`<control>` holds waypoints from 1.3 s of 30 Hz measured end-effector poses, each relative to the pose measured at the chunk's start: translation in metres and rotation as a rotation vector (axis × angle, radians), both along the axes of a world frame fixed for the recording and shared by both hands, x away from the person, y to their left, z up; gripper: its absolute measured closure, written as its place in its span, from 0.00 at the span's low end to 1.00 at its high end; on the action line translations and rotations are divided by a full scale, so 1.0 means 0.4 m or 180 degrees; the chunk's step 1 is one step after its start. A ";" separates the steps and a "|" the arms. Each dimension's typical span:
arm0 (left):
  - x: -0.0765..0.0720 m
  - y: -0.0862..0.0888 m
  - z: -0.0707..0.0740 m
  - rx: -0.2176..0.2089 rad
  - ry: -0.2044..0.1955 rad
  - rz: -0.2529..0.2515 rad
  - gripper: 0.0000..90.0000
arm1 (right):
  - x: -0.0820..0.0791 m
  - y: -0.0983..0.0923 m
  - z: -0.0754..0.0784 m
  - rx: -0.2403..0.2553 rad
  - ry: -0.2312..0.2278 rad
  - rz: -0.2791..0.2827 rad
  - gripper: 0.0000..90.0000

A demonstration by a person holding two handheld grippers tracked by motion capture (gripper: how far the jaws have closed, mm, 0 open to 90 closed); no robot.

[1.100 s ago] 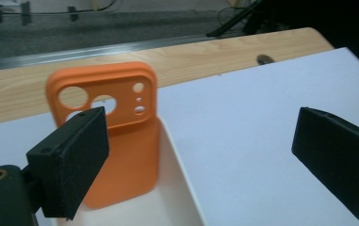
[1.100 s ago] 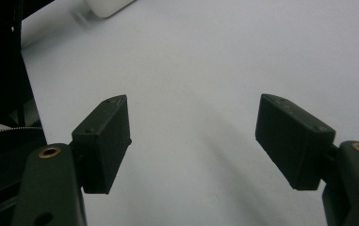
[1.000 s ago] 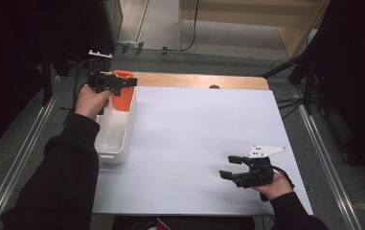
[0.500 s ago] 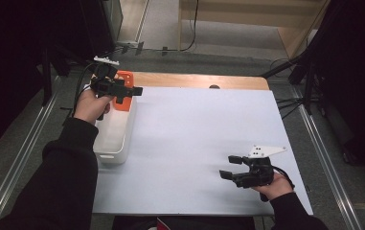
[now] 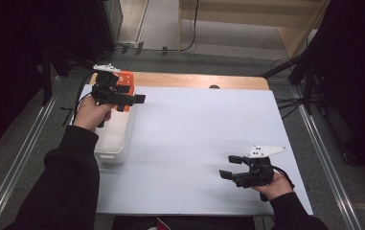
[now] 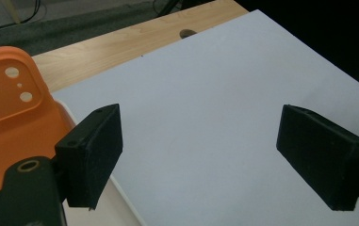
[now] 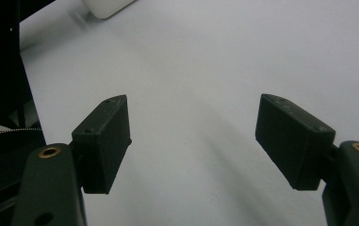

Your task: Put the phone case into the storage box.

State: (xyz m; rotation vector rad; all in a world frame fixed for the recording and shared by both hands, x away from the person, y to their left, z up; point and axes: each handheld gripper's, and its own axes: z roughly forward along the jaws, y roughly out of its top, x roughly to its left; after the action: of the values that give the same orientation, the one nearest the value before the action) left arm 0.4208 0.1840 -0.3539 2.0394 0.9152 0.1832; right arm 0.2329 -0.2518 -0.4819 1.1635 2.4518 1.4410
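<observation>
Orange case (image 6: 7, 108) lies in white bin (image 5: 115, 143) at desk's left edge; left gripper (image 5: 139, 99) above it, jaws apart, holding nothing; right gripper (image 5: 228, 167) released near front right corner

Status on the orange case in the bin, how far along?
Done: nothing yet; the orange case lies in the white bin. In hand: left gripper beside it, jaws just been closing, nothing between them. Left: grip the case, probably lift it out. Right gripper sits open over the mat.
</observation>
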 end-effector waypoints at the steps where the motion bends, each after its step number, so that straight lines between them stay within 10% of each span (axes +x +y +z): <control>1: -0.005 0.000 -0.001 0.0012 0.0003 -0.0011 0.17 | 0.000 0.000 0.000 0.0001 0.0001 0.0002 0.29; 39: -0.154 -0.018 -0.086 -0.0004 -0.0080 -0.0302 0.17 | 0.000 0.002 0.001 0.0003 0.0017 -0.0002 0.29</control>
State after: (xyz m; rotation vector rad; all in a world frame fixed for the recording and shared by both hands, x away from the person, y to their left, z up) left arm 0.3590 0.1769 -0.3881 2.0697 0.8009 0.1559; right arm 0.2329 -0.2510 -0.4816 1.1698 2.4542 1.4410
